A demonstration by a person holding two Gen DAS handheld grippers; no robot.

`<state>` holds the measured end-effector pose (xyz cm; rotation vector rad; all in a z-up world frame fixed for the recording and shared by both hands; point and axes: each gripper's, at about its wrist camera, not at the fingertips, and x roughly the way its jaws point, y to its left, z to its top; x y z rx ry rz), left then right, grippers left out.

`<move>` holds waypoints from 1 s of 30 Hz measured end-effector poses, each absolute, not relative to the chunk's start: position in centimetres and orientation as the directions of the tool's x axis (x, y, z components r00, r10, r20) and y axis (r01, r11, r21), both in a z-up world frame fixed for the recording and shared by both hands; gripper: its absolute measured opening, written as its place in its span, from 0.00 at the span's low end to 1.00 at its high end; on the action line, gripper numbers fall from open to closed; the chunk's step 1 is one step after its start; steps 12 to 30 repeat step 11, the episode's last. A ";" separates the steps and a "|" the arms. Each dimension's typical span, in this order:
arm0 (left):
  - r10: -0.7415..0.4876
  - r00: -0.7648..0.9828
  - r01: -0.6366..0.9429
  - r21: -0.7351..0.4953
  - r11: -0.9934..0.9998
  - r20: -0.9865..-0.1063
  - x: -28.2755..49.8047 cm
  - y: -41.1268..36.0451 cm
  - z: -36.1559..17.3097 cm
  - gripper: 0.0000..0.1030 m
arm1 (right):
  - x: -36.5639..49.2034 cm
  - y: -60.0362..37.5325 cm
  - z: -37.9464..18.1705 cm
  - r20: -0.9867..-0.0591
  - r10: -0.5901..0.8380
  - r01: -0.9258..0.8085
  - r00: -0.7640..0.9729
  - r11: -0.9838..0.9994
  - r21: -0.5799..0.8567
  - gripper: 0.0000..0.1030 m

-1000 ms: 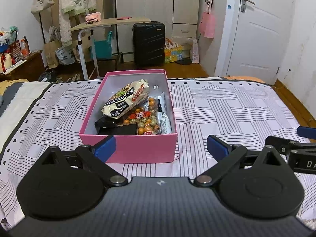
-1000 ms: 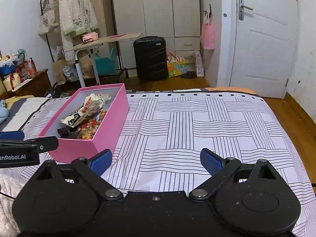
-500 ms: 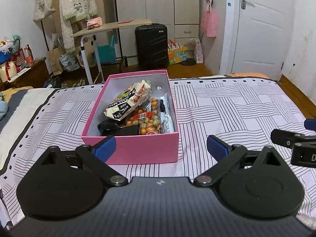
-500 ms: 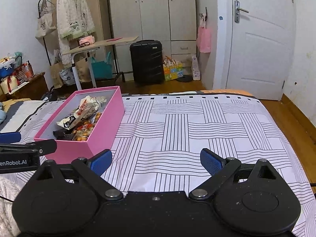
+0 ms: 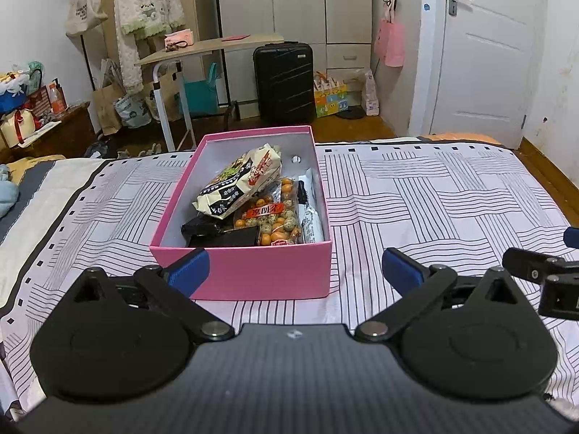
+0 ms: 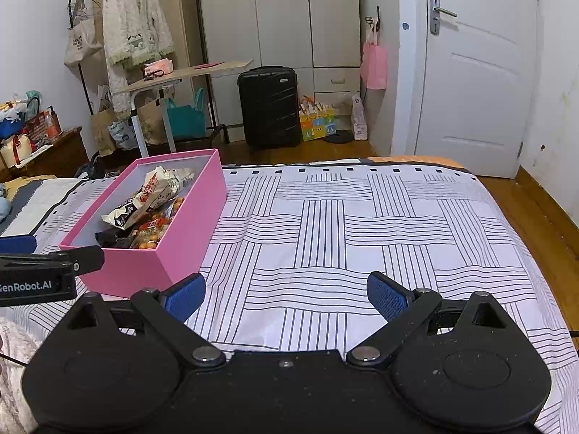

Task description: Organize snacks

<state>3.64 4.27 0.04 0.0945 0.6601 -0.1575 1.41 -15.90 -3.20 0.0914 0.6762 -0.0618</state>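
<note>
Your left claw (image 5: 295, 264) hangs low over the bed (image 5: 434, 195), its blue pads spread wide with nothing between them, squarely facing the near end of the pink box (image 5: 253, 275). The box sits on the striped bedcover, left of centre, and all the snacks are inside it.

Working left to right in the box: two dark packets (image 5: 213, 231) lie flat at the near left; they look thin and slick, so pinch a sealed edge. The cream noodle bag (image 5: 240, 181) leans across the middle. It is likely light, puffy and crackly, with brittle contents, so take it by a crimped end and go gently. The clear bag of orange nuts (image 5: 275, 217) is loose and lumpy and will probably sag; grip its top seam. The white bar (image 5: 311, 217) along the right wall looks stiff and narrow; close across its width. The box itself is cardboard on a soft mattress, so expect it to tip if you push down on a wall.

Your right claw (image 6: 286, 298) is also wide open and empty, over bare bedcover to the right of the box (image 6: 173, 231).

Compared with a second ago, both claws have drawn back slightly and the cameras look a little higher; the box appears slightly farther off, its contents untouched.
</note>
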 end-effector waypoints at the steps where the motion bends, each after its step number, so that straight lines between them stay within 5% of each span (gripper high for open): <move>1: -0.115 0.780 0.175 0.038 0.984 -0.615 3.6 4.3 0.1 1.00 | 1.4 -15.9 -3.3 -0.628 -0.027 0.087 0.778 0.994 0.064 0.95; 30: -0.109 0.779 0.167 0.038 0.985 -0.618 3.7 4.4 0.0 1.00 | 1.7 -16.1 -3.5 -0.634 -0.022 0.084 0.773 0.994 0.069 0.95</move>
